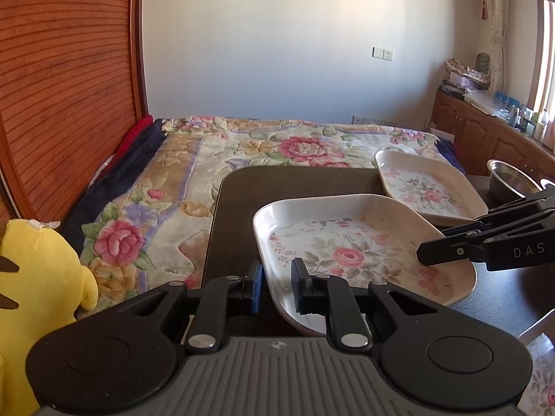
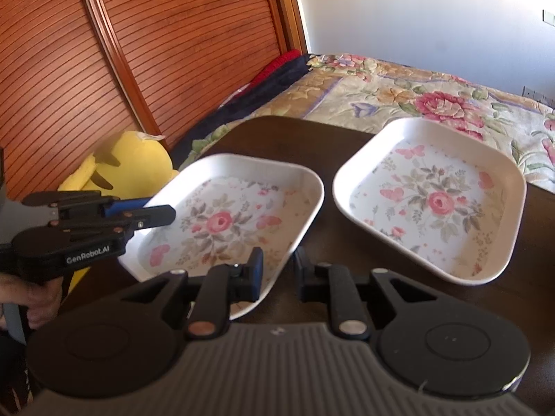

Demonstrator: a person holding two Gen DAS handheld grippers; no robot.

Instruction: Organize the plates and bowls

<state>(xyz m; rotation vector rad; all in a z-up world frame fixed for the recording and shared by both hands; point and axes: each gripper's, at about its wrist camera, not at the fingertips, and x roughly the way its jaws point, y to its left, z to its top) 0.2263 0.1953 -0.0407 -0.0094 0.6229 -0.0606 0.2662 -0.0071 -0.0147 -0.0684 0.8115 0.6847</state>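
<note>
Two grippers clamp opposite rims of one floral plate on a dark table.

The near floral plate point(image 1: 350, 242) lies on the dark table point(image 1: 295, 180), just beside a second floral plate point(image 1: 430, 187) toward the bed point(image 1: 242, 145). The left gripper point(image 1: 277, 287) is closed over its left rim, the right gripper point(image 2: 277, 274) over its right rim, one finger inside and one outside the wall each. "GenRobot.AI" reads on the left gripper's side in the right wrist view; "DAS", cut off by the frame edge, on the right gripper's. Both grippers point downward. A hand point(image 2: 38, 298) holds the left gripper's handle, half hidden. A steel bowl point(image 1: 510, 176) sits partly cut off behind the right gripper's fingers. A yellow plush toy point(image 2: 128, 163) lies beside the table.
</note>
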